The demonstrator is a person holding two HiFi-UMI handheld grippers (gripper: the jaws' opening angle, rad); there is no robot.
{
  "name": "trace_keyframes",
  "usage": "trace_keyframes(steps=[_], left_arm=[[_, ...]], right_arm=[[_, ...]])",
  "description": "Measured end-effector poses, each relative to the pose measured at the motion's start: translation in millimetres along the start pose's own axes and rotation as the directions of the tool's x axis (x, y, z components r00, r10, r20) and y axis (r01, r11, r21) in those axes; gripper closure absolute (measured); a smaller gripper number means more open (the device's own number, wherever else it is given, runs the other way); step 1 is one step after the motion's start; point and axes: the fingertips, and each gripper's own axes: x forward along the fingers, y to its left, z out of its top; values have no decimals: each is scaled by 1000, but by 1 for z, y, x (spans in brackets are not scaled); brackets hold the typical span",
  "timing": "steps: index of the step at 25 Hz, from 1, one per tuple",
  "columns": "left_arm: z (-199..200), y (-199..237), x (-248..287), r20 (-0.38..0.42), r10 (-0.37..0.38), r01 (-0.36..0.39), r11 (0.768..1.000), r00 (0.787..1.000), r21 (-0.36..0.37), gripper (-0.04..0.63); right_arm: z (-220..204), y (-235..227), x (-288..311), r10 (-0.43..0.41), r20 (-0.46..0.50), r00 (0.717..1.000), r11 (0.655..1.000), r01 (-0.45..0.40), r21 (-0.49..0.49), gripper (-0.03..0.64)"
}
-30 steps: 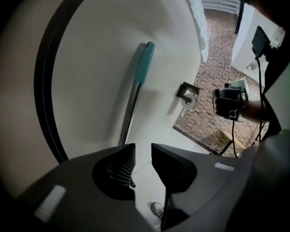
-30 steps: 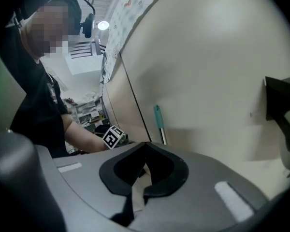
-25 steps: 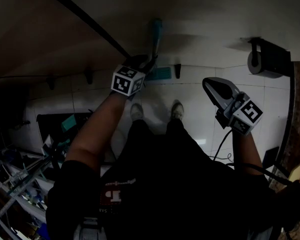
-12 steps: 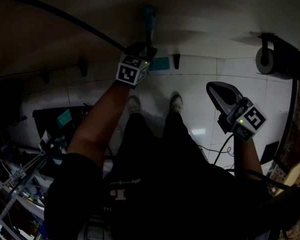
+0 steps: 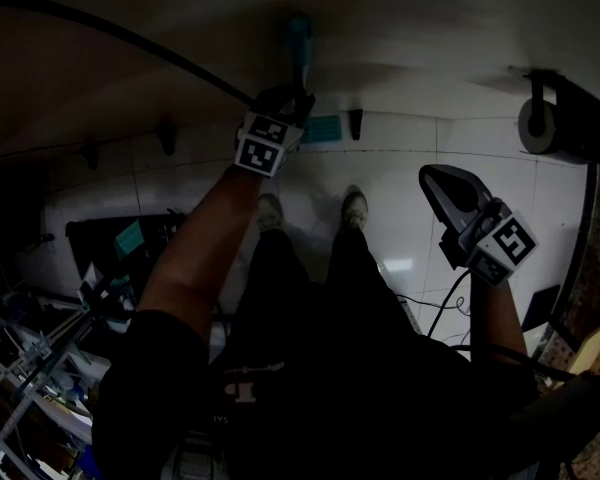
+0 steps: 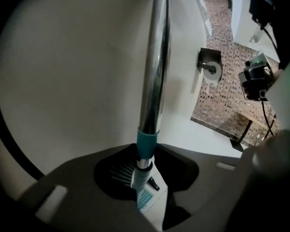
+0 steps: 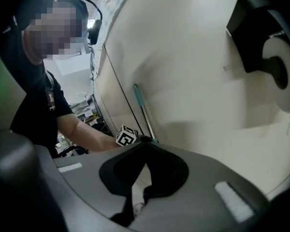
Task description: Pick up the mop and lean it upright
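The mop stands upright against the pale wall. In the left gripper view its chrome pole runs up from a teal collar, with the teal mop head on the floor below. My left gripper has the pole between its jaws; they have just been closing and now press on it. From the head view the teal handle top shows just above the left gripper. My right gripper hangs free to the right, its jaws together with nothing in them. The right gripper view shows the mop pole far off.
A toilet-roll holder is fixed to the wall at the right, close to the right gripper. A black hose runs along the wall at left. Cluttered shelves stand at lower left. The person's shoes are on white floor tiles.
In the head view the left gripper and the mop handle have shifted a little up and right, toward the wall. The right gripper has drifted slightly right. Over the last half second both barely moved.
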Motion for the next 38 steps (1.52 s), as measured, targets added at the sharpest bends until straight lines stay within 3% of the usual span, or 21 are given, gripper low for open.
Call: trace_keyframes(steps=[12,19,27,38], left_arm=[[-13,-10,-38,-69,-13,15,1000,998,23,483],[7,-27,-72,-59,-52,55,997,997,48,485],[71,-40,-133,10,-52,51,996,999,77,485],[185,-60,-223,123,-73,55,988,990,143,485]], right_arm=[[26,10,-10,-24,39,999,999,26,-36,603],[52,23,-19,-40,63,997,996,45,-77,603],[86,48,-27,5,112,994,992,9,-127,603],[149,83,-57,1,208,978,975,45,-216,603]])
